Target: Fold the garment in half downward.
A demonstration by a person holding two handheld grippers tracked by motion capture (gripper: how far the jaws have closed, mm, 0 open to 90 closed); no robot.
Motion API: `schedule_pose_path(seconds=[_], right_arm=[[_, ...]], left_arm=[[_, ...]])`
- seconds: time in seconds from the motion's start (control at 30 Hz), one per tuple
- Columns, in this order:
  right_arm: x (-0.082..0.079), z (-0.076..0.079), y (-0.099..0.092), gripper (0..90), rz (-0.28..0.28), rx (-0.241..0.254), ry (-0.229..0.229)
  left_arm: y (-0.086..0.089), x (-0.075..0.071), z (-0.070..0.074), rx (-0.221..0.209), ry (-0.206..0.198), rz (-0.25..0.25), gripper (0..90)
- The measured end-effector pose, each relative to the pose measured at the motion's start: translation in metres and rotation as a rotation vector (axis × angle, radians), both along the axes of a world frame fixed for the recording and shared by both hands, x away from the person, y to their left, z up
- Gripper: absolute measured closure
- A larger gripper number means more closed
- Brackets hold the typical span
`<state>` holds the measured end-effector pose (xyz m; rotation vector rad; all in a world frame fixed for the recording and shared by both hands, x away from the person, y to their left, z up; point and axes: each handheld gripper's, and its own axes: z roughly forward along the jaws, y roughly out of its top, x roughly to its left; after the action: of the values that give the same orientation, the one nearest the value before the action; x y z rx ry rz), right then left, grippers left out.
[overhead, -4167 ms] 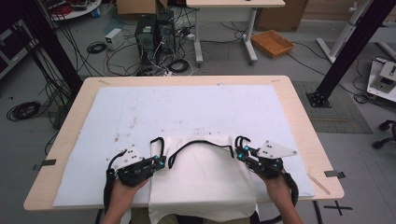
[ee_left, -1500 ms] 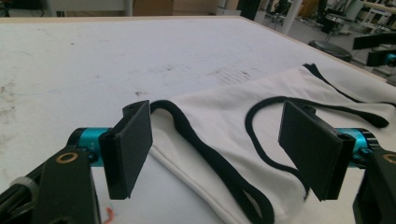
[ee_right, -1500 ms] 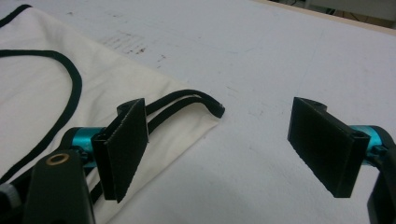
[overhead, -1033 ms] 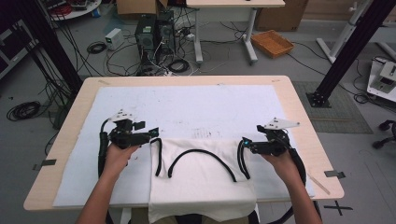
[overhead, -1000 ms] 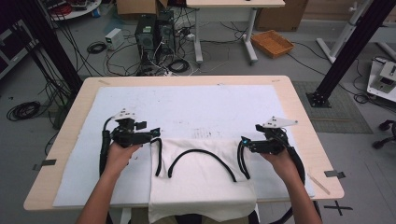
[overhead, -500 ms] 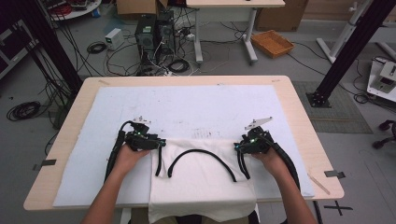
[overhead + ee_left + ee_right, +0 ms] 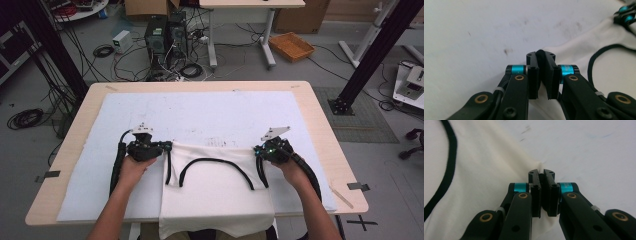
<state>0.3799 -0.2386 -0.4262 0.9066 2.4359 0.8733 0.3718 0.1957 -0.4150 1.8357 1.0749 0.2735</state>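
Top (image 7: 215, 195) lay flat at the near edge of the bench (image 7: 75, 150), hem hanging over — black-trimmed neckline facing away. Left gripper (image 7: 161, 148) had just closed its jaws on the top's left shoulder corner; right gripper (image 7: 259, 151) had just closed on the right one — fabric pinched in both.
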Motion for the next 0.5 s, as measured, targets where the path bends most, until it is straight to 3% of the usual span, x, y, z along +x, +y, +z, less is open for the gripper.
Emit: schedule_pose_path(seconds=[0.13, 0.2, 0.33, 0.43, 0.5], right_arm=[[0.017, 0.019, -0.002, 85.6, -0.083, 0.019, -0.133], [0.023, 0.029, -0.002, 85.5, -0.103, 0.031, -0.166], [0.014, 0.031, -0.001, 85.3, -0.092, 0.034, -0.184], [0.0, 0.03, -0.007, 85.2, -0.071, 0.07, -0.202], [-0.011, 0.028, -0.011, 85.0, -0.058, 0.112, -0.208]], left_arm=[[0.0, 0.013, 0.019, -0.033, -0.081, 0.087, 82.5], [-0.002, 0.014, 0.02, -0.057, -0.102, 0.085, 82.4], [-0.006, 0.002, 0.015, -0.057, -0.11, 0.031, 82.3], [0.003, -0.013, 0.008, -0.117, -0.106, 0.029, 82.3], [0.006, -0.024, 0.006, -0.135, -0.116, 0.015, 82.1]])
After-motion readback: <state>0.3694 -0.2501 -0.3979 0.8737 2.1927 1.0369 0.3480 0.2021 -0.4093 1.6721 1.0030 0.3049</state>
